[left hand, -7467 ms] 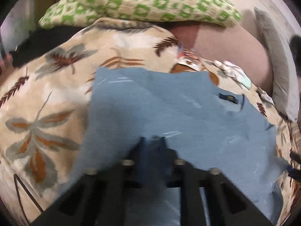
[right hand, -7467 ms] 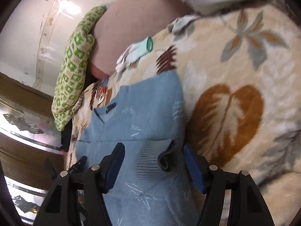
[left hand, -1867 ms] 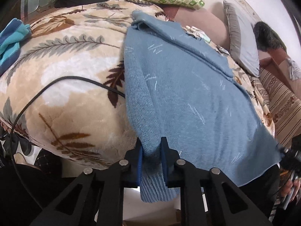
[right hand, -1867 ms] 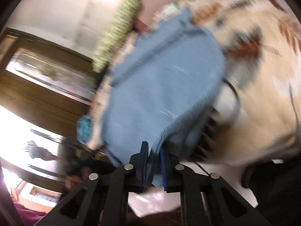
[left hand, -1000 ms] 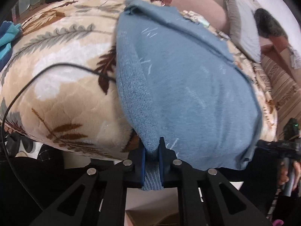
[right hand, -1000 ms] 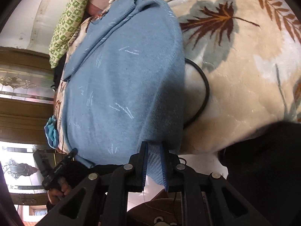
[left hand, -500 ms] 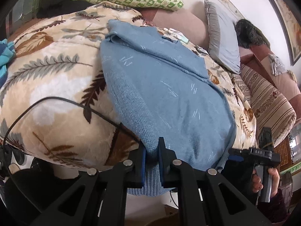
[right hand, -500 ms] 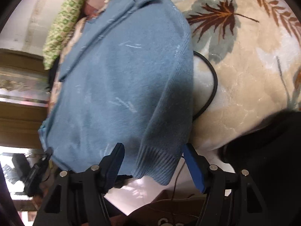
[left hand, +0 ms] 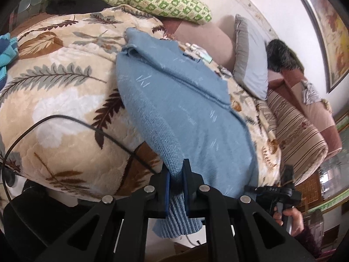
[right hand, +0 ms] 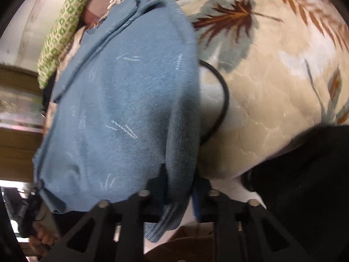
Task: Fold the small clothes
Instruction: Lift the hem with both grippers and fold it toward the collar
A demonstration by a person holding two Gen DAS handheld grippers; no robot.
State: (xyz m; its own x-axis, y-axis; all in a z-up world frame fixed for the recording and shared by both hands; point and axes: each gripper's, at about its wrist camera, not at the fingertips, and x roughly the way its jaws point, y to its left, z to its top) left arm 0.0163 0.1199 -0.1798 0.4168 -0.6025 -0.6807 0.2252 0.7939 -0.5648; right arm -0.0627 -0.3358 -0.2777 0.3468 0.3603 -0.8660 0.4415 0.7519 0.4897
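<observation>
- Since half a second back, the right tongs have just been closing: their jaws stood wide around the ribbed hem then, and now they pinch the near corner of the blue sweater between them
- Left tongs are all but shut on the other hem corner, ribbing hanging out below the pads, as in the earlier frames; the left wrist view has tipped up a little to take in more of the room
- Sweater lies lengthwise on the bed, over the leaf-print blanket, collar end far off near the green checked pillow, hem end drooping over the near edge; one sleeve looks already folded in across the body
- Step in hand, as I judge it: carry the hem up and over toward the collar to halve the length
- To do it well, lift both corners together and level so the hem stays taut between them, no sag in the middle
- Keep clear of the black cable lying just beside the sweater's edge on the blanket, partly under it; a snag would drag the fold askew
- Lay hem edge square on the shoulders before letting go, since soft knit creeps easily
</observation>
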